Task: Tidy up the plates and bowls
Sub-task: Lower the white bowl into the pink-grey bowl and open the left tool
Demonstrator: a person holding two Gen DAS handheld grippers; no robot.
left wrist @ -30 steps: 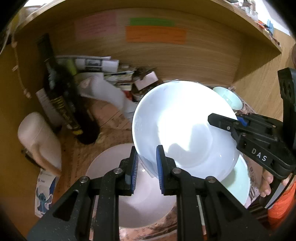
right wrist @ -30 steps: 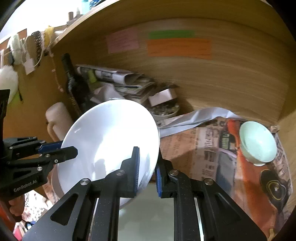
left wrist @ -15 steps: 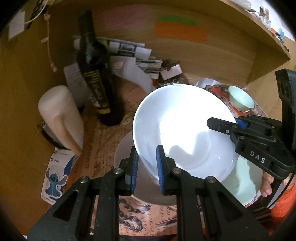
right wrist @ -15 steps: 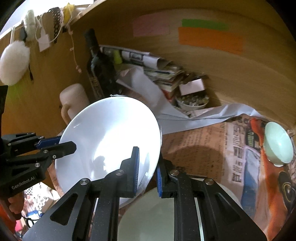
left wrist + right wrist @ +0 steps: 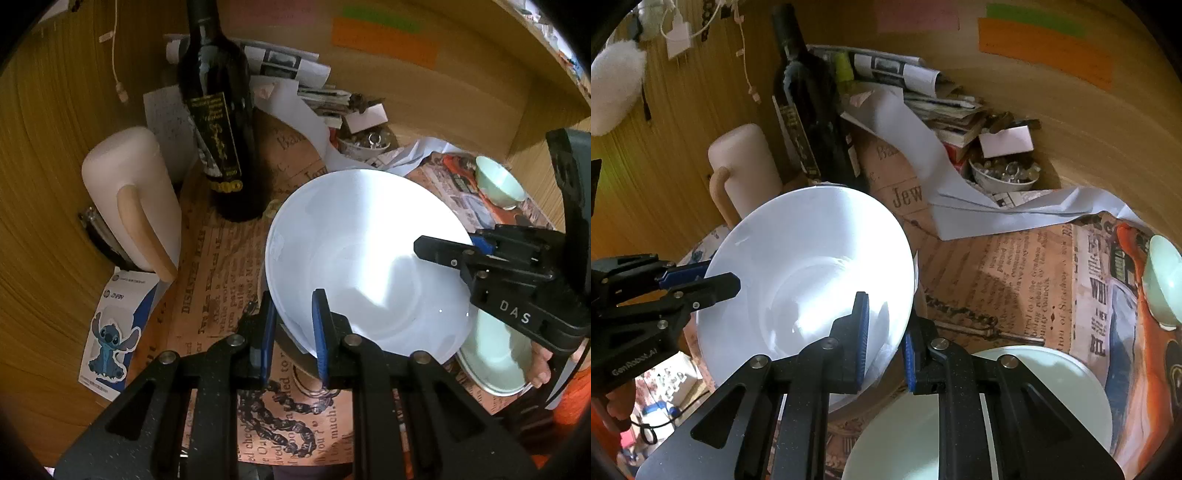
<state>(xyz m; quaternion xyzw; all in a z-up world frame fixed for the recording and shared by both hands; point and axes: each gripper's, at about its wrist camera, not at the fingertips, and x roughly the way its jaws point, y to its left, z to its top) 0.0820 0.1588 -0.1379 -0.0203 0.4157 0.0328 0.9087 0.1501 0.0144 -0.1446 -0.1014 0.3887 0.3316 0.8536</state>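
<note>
Currently: white bowl (image 5: 365, 254), tilted, rim pinched on opposite sides by left gripper (image 5: 291, 326) and right gripper (image 5: 884, 341), above newspaper (image 5: 221, 266), near wine bottle (image 5: 218, 122). Handling advice: keep both pinches firm, level the bowl, lower both sides together. Left view alone shows a sticker card (image 5: 110, 332); right view alone shows a pale green plate (image 5: 1034, 398) just beside the bowl and the glass-bead dish (image 5: 1004, 173).

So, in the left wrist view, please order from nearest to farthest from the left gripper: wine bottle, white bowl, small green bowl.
From the left gripper:
1. White bowl, its rim clamped between the jaws.
2. Wine bottle, standing behind, to the left.
3. Small green bowl, far right, near the back wall.
</note>
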